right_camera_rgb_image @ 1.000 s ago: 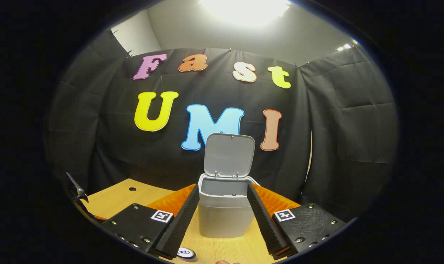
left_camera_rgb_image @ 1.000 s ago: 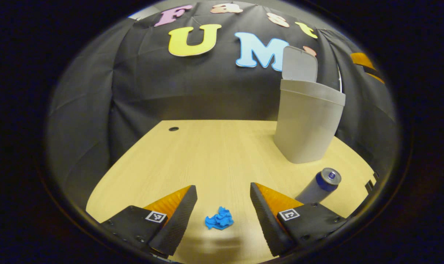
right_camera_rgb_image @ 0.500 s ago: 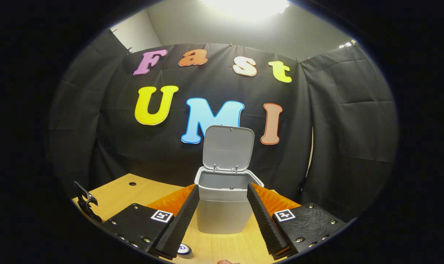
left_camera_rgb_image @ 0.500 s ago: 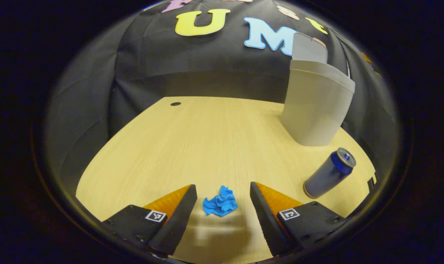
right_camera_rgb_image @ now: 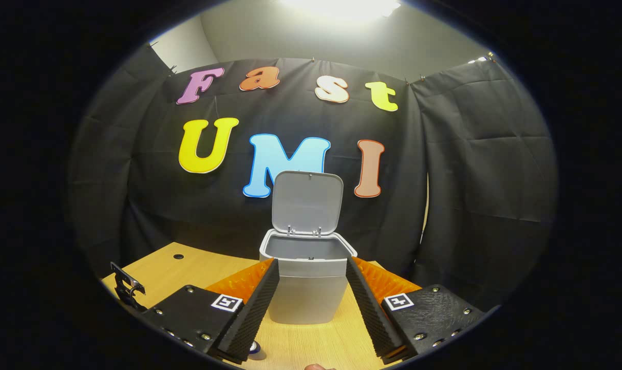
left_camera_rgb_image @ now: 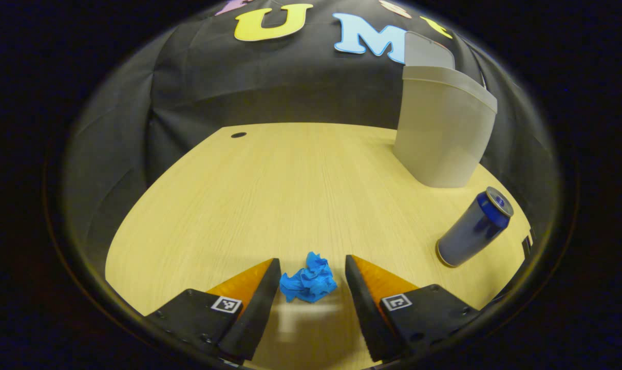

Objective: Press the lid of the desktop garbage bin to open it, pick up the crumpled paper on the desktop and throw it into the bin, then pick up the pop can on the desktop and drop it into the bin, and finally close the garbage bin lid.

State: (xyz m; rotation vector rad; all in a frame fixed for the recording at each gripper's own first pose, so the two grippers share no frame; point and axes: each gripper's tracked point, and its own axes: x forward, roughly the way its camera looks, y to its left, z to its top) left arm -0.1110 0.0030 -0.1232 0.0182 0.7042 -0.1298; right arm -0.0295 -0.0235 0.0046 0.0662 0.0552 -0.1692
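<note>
The left tool (left_camera_rgb_image: pixel 311 280) was seen lowered over the table (left_camera_rgb_image: pixel 269 195), its fingers spread with the blue crumpled paper (left_camera_rgb_image: pixel 308 280) lying between them; whether either finger touched the paper could not be told. The straddling placement was judged deliberate — with a finger on each side, the soft wad could be caught simply by closing. Ahead and to the right of that tool the pop can (left_camera_rgb_image: pixel 474 227) stood upright, and farther ahead on the same side stood the garbage bin (left_camera_rgb_image: pixel 441 136), well apart from the paper.

The right tool (right_camera_rgb_image: pixel 311 303) was held higher, fingers spread and gripping nothing, aimed straight at the bin, which appeared framed between its fingers. It was judged to be kept back there so the way to the bin was left free.

The bin's mouth and its raised lid (right_camera_rgb_image: pixel 305 203) were shown plainly in the right gripper view — the opening step was thus judged done. The paper and the whole can were given by the left gripper view, where the lid was seen edge-on.
</note>
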